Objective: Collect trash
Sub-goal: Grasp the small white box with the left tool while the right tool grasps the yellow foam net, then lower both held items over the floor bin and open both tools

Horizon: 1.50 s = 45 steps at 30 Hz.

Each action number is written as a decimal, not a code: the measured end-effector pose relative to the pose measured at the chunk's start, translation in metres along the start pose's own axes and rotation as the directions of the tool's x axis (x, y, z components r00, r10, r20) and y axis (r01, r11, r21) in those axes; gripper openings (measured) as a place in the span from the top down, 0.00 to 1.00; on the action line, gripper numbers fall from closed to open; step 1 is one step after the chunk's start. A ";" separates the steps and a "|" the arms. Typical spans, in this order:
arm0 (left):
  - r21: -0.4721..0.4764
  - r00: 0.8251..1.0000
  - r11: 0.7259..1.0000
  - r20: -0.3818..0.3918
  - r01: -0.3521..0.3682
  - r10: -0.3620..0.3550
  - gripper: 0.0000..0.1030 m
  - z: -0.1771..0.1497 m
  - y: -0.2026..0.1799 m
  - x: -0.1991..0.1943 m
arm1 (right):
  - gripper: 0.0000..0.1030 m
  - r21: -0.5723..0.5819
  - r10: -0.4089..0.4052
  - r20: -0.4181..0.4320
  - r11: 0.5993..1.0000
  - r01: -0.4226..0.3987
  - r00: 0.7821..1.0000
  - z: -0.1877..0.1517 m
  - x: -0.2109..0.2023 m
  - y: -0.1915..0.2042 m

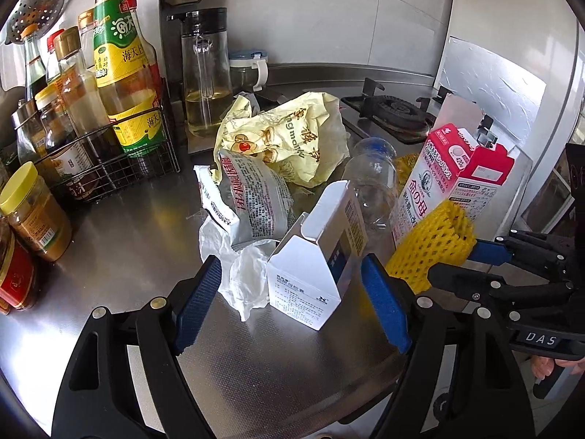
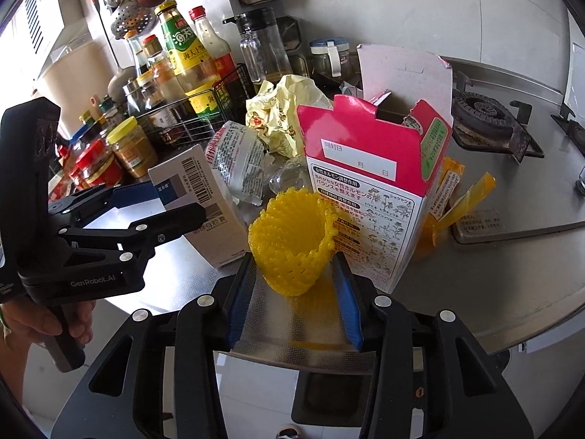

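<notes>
We are working on a steel tabletop (image 1: 120, 256) crowded with trash, with both tools lined up on separate pieces. Our left gripper (image 1: 292, 292) has its jaws apart around the white box (image 1: 310, 270), which stands with its flap open; neither blue pad touches it yet, and crumpled white paper (image 1: 245, 281) lies just inside the left pad. Our right gripper (image 2: 294, 274) also has its jaws apart, bracketing the yellow foam net (image 2: 292, 241), which sits upright right against the pink carton (image 2: 376, 190). Whether the pads already brush the net we cannot tell.

Behind these 2 pieces lie a silver wrapper (image 1: 256, 197), a yellow bag (image 1: 289, 139), a clear plastic bottle (image 1: 373, 183) and yellow sachets (image 2: 453, 197), all in 1 loose heap in the middle of the tabletop.

The risks, as we judge them:
- The white box looks light and empty, so closing off-centre could tip or crush it, or catch the paper with it.
- The net is soft and springy; it may squash flat and slip out, or the right pad may snag the carton and topple it into the bottle.
- The 2 tools are close together, so lifting at once could knock them.
- The rack of sauce bottles (image 1: 120, 73) stands near the left side, so a wide swing could hit it.
</notes>
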<state>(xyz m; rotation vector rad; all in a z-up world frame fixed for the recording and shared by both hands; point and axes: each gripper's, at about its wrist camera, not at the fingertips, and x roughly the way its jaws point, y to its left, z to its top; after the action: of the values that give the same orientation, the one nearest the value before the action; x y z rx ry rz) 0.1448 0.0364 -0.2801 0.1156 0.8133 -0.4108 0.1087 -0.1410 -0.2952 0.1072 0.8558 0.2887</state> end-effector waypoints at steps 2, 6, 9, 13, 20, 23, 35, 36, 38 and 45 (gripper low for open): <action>-0.004 1.000 1.000 0.000 0.018 -0.018 0.28 0.002 0.002 0.004 | 0.75 -0.004 -0.009 -0.005 1.000 0.009 1.000 0.000 0.003 -0.002; 0.010 0.999 0.999 -0.002 0.047 -0.047 0.31 0.005 0.001 0.010 | 0.89 -0.007 -0.020 -0.009 1.000 0.020 1.000 0.001 0.006 -0.006; 0.019 0.998 0.998 -0.014 0.065 -0.065 0.42 0.007 0.000 0.014 | 0.89 -0.009 -0.015 -0.008 1.000 0.015 1.000 0.002 0.004 -0.008; 0.026 0.997 0.997 -0.028 0.077 -0.076 0.59 0.008 -0.001 0.017 | 0.90 -0.018 -0.003 -0.013 1.000 0.002 1.000 0.001 0.004 -0.008; 0.024 0.997 0.997 -0.009 0.073 -0.073 0.60 0.009 -0.010 0.000 | 0.90 -0.040 0.030 0.013 0.999 -0.030 0.999 -0.001 -0.014 -0.002; 0.022 0.998 0.998 0.010 0.056 -0.057 0.60 0.011 -0.016 -0.019 | 0.90 -0.052 0.042 0.023 0.998 -0.041 0.999 -0.002 -0.028 0.000; -0.038 0.999 0.999 0.038 0.009 -0.008 0.60 -0.025 -0.071 -0.102 | 0.90 -0.105 0.065 0.021 0.993 -0.063 0.998 -0.046 -0.101 -0.005; -0.046 0.999 0.999 0.032 0.010 -0.008 0.60 -0.032 -0.078 -0.105 | 0.90 -0.106 0.065 0.012 0.992 -0.064 0.998 -0.052 -0.104 -0.007; -0.067 1.000 0.998 0.015 0.012 -0.011 0.60 -0.046 -0.091 -0.108 | 0.90 -0.108 0.065 -0.013 0.992 -0.066 0.998 -0.068 -0.106 -0.011; -0.228 0.993 0.974 -0.120 -0.009 -0.019 0.60 -0.105 -0.114 -0.075 | 0.90 -0.087 0.059 -0.136 0.994 -0.071 0.989 -0.134 -0.080 -0.034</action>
<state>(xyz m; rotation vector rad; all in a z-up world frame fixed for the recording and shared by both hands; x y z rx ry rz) -0.0180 -0.0180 -0.2911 -0.0761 0.9754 -0.3141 -0.0352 -0.1999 -0.3311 0.0306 0.9711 0.3995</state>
